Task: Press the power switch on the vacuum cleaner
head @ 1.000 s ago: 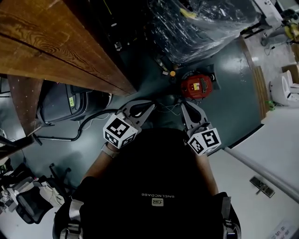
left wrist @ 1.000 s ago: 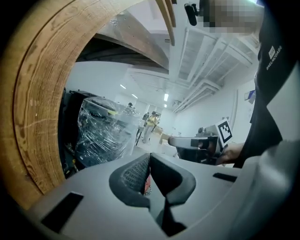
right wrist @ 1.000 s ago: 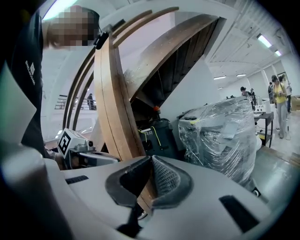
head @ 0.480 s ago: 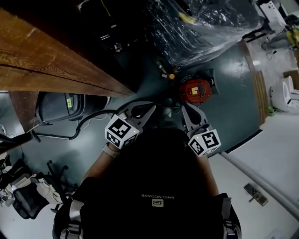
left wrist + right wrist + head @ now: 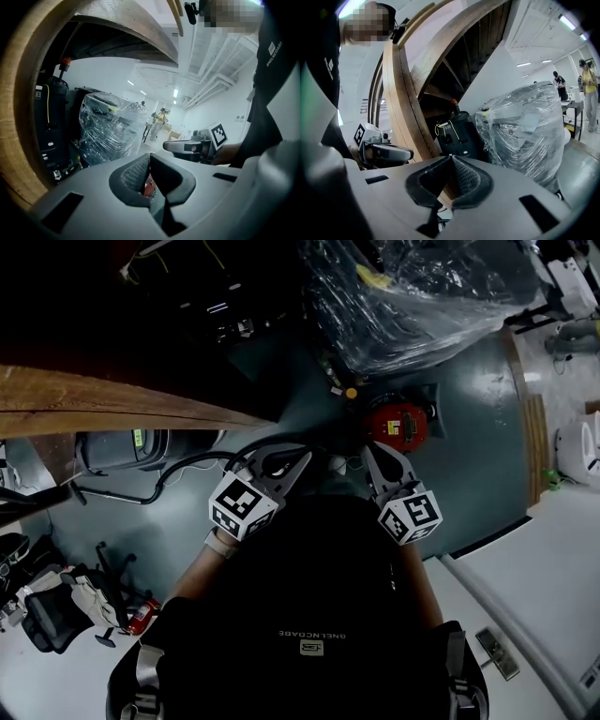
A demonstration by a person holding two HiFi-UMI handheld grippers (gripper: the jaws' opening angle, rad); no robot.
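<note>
Floor (image 5: 473, 460) carries one red vacuum cleaner (image 5: 396, 423), near and just ahead of the right gripper (image 5: 371, 456), forward-right of the left gripper (image 5: 300, 461). Grippers: two, both jaw pairs pressed together.

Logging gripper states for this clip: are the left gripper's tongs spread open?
No, the tongs of the left gripper meet at their tips in its own view, with nothing held between them.
</note>
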